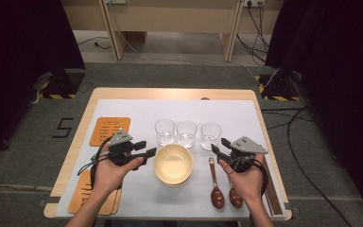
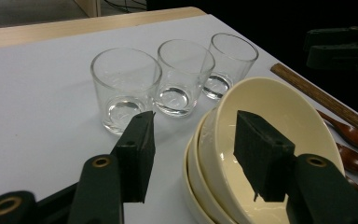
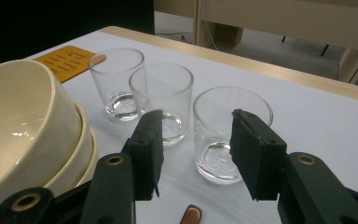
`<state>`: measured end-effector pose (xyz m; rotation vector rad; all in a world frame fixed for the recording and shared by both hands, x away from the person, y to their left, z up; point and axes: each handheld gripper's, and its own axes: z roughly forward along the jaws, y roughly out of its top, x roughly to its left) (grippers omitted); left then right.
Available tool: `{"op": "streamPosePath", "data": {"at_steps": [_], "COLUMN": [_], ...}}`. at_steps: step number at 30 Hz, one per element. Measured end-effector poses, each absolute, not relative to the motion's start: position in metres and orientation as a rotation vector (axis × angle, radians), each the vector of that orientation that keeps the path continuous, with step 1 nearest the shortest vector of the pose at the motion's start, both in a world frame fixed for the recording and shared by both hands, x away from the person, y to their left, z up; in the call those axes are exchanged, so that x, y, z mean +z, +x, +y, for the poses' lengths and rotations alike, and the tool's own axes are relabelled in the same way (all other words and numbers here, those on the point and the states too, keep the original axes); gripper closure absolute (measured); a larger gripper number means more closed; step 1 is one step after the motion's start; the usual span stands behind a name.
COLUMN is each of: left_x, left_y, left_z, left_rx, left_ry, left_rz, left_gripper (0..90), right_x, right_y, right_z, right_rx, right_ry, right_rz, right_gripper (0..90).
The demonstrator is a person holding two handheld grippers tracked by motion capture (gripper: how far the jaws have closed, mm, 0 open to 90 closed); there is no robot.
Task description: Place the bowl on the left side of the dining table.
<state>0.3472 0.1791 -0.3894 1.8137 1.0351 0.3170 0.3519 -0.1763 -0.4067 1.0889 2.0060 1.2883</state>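
- A white mat covers the worktop [image 1: 123,93]; three glasses [image 1: 186,133] stand mid-frame behind the stacked bowls [image 1: 172,164].
- Left tool [image 1: 146,152] gapes beside the bowls' rim, gripping nothing.
- Right tool [image 1: 220,148] gapes empty above two spoons [image 1: 216,194], partly hidden by the hand.

Three clear glasses [image 3: 161,100] stand in a row on the white mat [image 3: 317,121], the nearest framed between the parted, empty jaws of the right gripper [image 3: 196,149]. Left of the glasses sit stacked cream bowls [image 3: 28,126]; beyond them, an orange coaster [image 3: 65,60].
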Motion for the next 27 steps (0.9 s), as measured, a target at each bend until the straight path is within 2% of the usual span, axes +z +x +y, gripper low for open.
{"op": "streamPosePath", "data": {"at_steps": [8,27], "left_x": [-0.399,-0.411], "left_y": [0.351,0.357], "left_z": [0.162,0.14], "left_rx": [0.327,0.421], "left_ry": [1.88,1.995], "left_rz": [1.004,0.979], "left_gripper": [51.3,75.0], "right_x": [-0.408,-0.411], "right_y": [0.352,0.353], "right_z": [-0.177,-0.175], "right_rx": [1.287,1.284], "right_ry": [1.092,1.091], "right_rz": [2.009,2.023], "right_gripper": [54.6,54.5]}}
